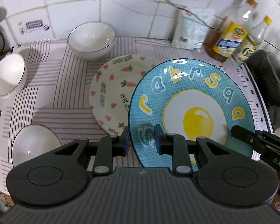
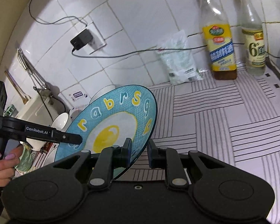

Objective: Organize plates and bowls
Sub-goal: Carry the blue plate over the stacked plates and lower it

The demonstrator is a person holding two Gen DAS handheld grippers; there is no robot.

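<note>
A blue plate (image 1: 196, 97) with a fried-egg picture and coloured letters is held tilted above the striped cloth. My left gripper (image 1: 141, 140) is shut on its near left rim. My right gripper (image 2: 140, 150) is shut on the plate's right rim (image 2: 112, 119). Each gripper shows in the other's view, the right gripper (image 1: 235, 130) at the plate's right edge and the left gripper (image 2: 78, 140) over the plate's left side. A white plate with carrots (image 1: 112, 85) lies flat, partly under the blue one. Three white bowls (image 1: 92, 37) (image 1: 8, 74) (image 1: 31, 145) stand upright to the left.
Two bottles (image 2: 220, 43) (image 2: 253, 37) and a white bag (image 2: 179, 59) stand against the tiled wall. A dark pan (image 1: 270, 85) sits at the right edge. A charger (image 2: 82, 39) with its cable is plugged into the wall. A hand (image 2: 3, 160) holds the left gripper's handle.
</note>
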